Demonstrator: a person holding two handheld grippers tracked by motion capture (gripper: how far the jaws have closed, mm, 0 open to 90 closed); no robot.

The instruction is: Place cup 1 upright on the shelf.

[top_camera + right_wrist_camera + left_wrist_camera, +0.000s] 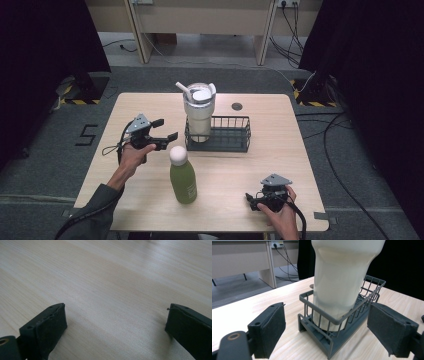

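Observation:
A cream tumbler (198, 111) with a straw lid stands upright in the left end of a dark wire basket (231, 143) at the table's middle back. A green bottle (183, 176) with a white cap stands in front of it. My left gripper (167, 130) hovers open just left of the basket, its jaws spread wide and aimed at the tumbler (342, 280) and the basket (352, 317), touching neither. My right gripper (249, 199) rests open low over bare wood near the table's front right; its fingers (45, 332) hold nothing.
A small dark round grommet (237, 106) sits in the tabletop behind the basket. The wooden table (150, 105) ends close in front of my right hand. Desk legs and cables (287, 270) lie on the floor beyond the far edge.

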